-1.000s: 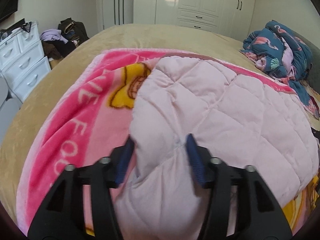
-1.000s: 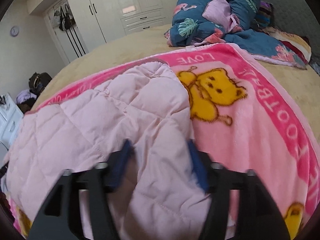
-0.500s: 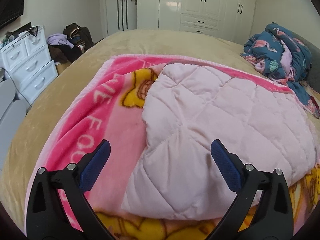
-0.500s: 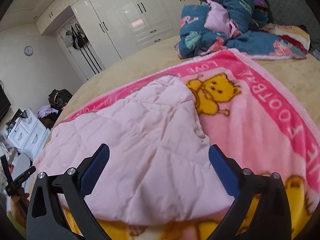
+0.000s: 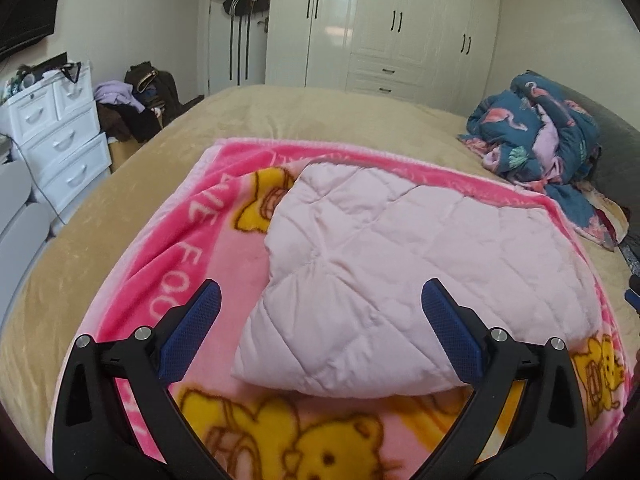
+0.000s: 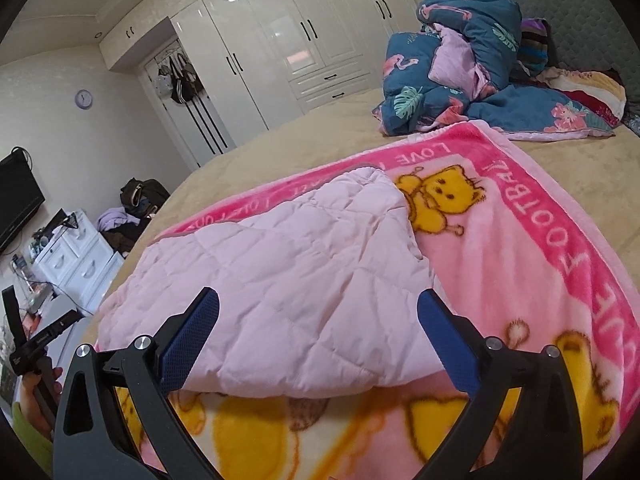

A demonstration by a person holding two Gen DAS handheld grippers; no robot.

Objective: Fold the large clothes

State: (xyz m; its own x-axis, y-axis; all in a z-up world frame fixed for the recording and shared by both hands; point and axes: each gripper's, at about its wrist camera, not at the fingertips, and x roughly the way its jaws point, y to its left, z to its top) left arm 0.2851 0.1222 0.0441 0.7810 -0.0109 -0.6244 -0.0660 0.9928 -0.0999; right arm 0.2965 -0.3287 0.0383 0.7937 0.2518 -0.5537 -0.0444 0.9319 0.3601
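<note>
Quilted pink garment (image 5: 400, 272) released since earlier; both tools now wide, raised.

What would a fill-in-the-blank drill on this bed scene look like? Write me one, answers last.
1. The pale pink quilted garment lies on a pink ____ blanket.
2. Both the left gripper and right gripper are ____.
3. The blue flamingo-print bedding is ____, not folded.

Answers: bear-print; open; crumpled

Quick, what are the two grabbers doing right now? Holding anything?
Left gripper: open, holding nothing.
Right gripper: open, holding nothing.
</note>
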